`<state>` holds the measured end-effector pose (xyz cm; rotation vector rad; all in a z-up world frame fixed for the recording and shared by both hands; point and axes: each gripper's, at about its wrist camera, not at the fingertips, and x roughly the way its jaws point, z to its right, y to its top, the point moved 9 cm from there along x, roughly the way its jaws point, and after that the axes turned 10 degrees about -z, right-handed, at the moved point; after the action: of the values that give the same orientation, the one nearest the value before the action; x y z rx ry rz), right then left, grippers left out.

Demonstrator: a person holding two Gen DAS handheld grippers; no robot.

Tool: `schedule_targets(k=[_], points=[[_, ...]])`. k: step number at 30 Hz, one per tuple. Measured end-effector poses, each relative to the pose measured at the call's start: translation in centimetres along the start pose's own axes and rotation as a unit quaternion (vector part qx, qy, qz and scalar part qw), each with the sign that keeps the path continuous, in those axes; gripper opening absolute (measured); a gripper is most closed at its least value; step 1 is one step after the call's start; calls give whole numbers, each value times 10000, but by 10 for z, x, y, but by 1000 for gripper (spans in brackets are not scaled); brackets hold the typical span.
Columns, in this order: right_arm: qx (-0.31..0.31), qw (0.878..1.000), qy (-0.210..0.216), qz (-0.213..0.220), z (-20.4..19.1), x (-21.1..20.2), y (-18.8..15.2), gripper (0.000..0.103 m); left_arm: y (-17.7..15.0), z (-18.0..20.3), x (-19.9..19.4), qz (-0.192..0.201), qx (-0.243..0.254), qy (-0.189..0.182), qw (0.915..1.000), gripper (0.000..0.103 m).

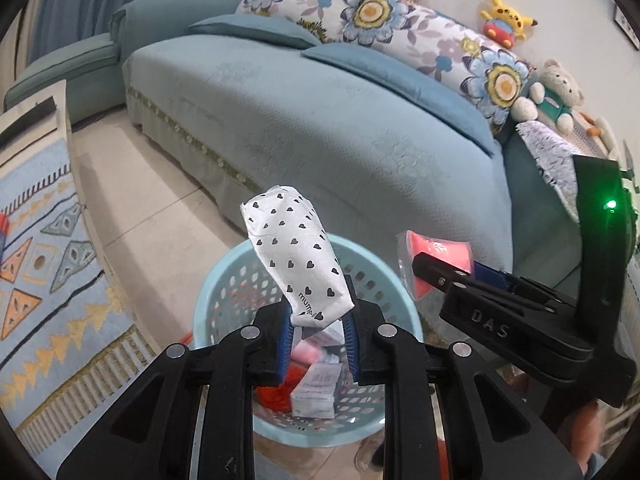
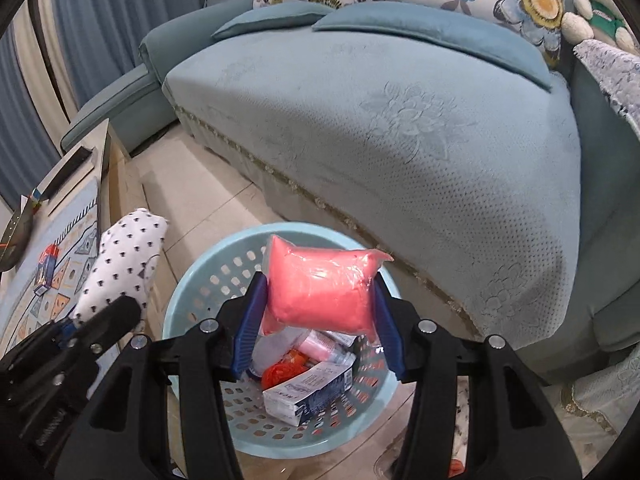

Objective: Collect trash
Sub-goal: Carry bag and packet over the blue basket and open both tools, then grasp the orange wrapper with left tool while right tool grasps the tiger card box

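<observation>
Pale floor tiles (image 2: 208, 196) ran in front of a blue sofa (image 1: 320, 128), which filled the background of both views; floral cushions (image 1: 372, 12) and plush toys (image 1: 504, 16) lined its back. At the left edge, a patterned mat (image 1: 48, 264) was cut off by the lens border.

A light-blue perforated basket (image 2: 192, 276) stood on the floor below both claws. Its contents were partly hidden by the claw frames: a white carton (image 2: 308, 392), something red (image 2: 280, 372) and pale wrappers could be made out, the rest not.

The left claw (image 1: 316, 332) was closed on the lower end of a white packet printed with black hearts (image 1: 292, 256), which stood tilted above the basket's far rim. The right claw (image 2: 316, 312) was clamped on both sides of a pink plastic-wrapped pack (image 2: 320, 284), held over the basket opening. The two claws hung near each other, apart, each blocking part of the other's view.
</observation>
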<state>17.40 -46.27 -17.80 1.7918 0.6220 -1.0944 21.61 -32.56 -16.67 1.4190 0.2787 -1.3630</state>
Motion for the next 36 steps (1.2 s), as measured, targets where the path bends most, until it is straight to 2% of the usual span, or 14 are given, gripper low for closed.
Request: schedule_targets(k=[1,2,4,7,11,19,26,28,30,36], points=[[-14,10000,-17,-42,-1,2,-1,50,0,-2,1,-2,-41,53,10000,33],[-20,10000,-49,-67,-1,4,-2,56,0,-6,1,36,-97,132,9999,47],[8,10000,-73,-50,1,3,-2,60,-2,-8,-3,107,-95,57,9999,51],[6,10000,-64,6,3,0,-1,61,-5,-7,-11,127,13,145,9998,54],[-10,10000,-5,37,3,-3,0,61,-8,-7,-26,242,56,193,9995,64],[-157,9995,177,199,-10,-16,1,61,-12,-26,-63,454,-128,269,9985,64],[-450,9976,271,455,-30,-30,0,62,-18,-65,-129,908,-513,417,9937,64],[-558,9966,250,559,-36,-35,0,62,-22,-77,-149,1073,-654,470,9910,64],[-646,9955,238,648,-42,-39,-1,64,-29,-95,-173,1322,-809,664,9857,64],[-1048,9899,313,905,-70,-54,-5,65,-59,-158,-235,1621,-1262,1293,9701,66]])
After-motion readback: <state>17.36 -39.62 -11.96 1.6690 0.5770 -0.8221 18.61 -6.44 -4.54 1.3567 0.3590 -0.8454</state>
